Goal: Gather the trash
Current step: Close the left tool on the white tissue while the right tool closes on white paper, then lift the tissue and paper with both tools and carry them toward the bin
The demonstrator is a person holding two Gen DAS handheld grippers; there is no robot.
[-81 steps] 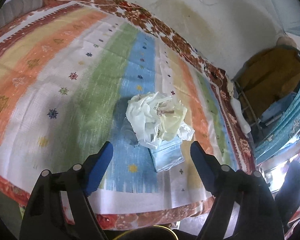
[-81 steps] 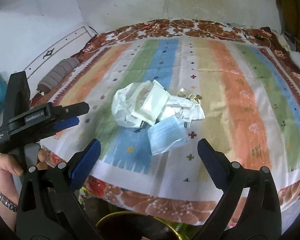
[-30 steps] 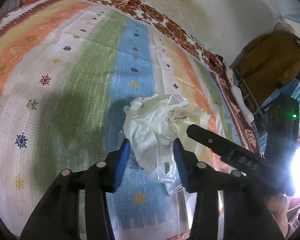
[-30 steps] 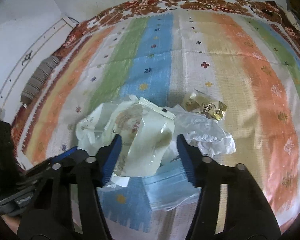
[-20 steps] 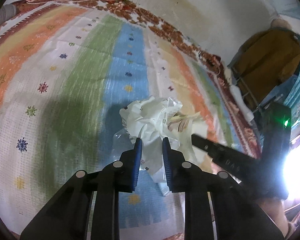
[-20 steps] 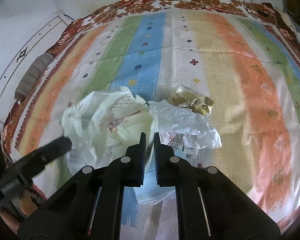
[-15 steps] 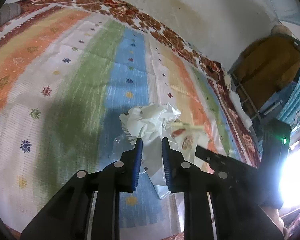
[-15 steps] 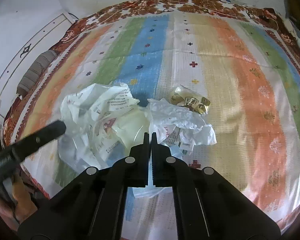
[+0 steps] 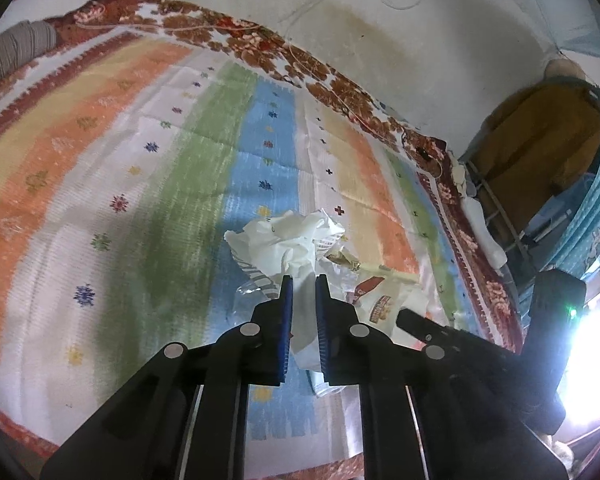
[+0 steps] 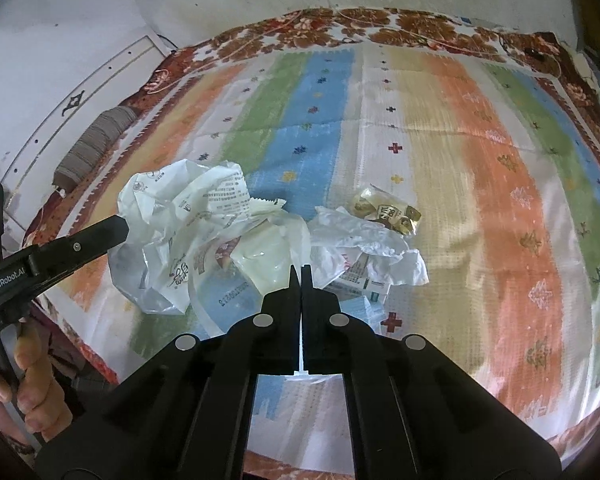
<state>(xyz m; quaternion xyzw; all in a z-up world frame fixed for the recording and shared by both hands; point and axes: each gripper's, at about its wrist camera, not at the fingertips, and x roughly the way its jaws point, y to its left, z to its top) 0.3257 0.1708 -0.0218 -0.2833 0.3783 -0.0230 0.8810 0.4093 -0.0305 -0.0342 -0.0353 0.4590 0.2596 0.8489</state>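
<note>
A heap of trash lies on a striped bedspread. My left gripper is shut on a crumpled white plastic bag, also in the right wrist view. My right gripper is shut on a clear food wrapper with a cream lining, also in the left wrist view. A crumpled white paper, a small gold wrapper and a blue face mask lie beside them on the cloth.
The bedspread has a red floral border and hangs over the near edge. A grey striped roll lies at the far left. A white wall stands behind, and a metal frame with an ochre cloth at the right.
Both grippers moved in from open and closed, the left on the white bag and the right on the clear wrapper. Both pieces have since lifted and pulled back a little.
</note>
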